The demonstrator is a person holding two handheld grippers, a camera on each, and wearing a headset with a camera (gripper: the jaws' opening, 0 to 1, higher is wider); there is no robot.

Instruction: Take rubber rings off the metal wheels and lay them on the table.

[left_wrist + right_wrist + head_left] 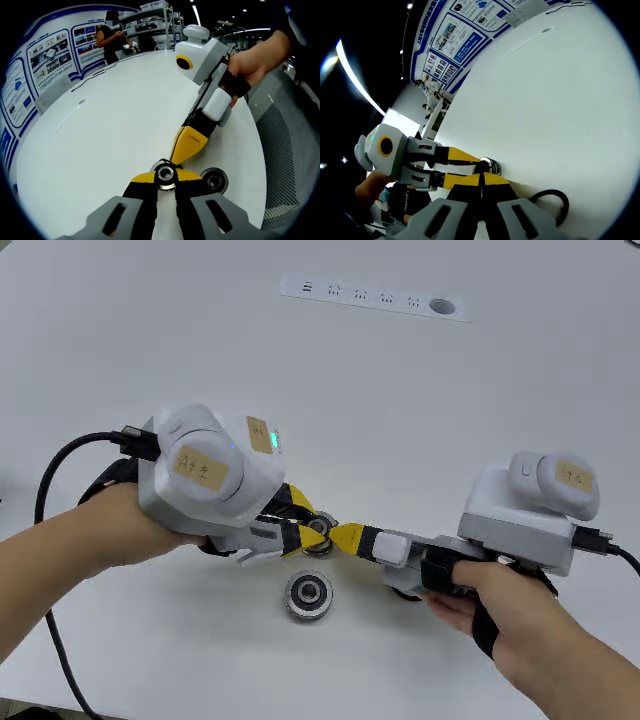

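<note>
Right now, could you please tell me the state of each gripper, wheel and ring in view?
Left gripper: shut on the held wheel.
Right gripper: jaws shut, tips at that wheel.
Second wheel: flat on the table, rubber ring on.
Loose black ring: lying on the table.

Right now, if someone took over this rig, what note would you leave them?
Left gripper: jaws shut on a metal wheel.
Right gripper: jaws shut at that wheel's rim; what they pinch is unclear.
Second wheel lies on the table, rubber ring apparently still on.
Black loop beside the right gripper may be a removed ring.
Left: strip both wheels, lay rings down.
</note>
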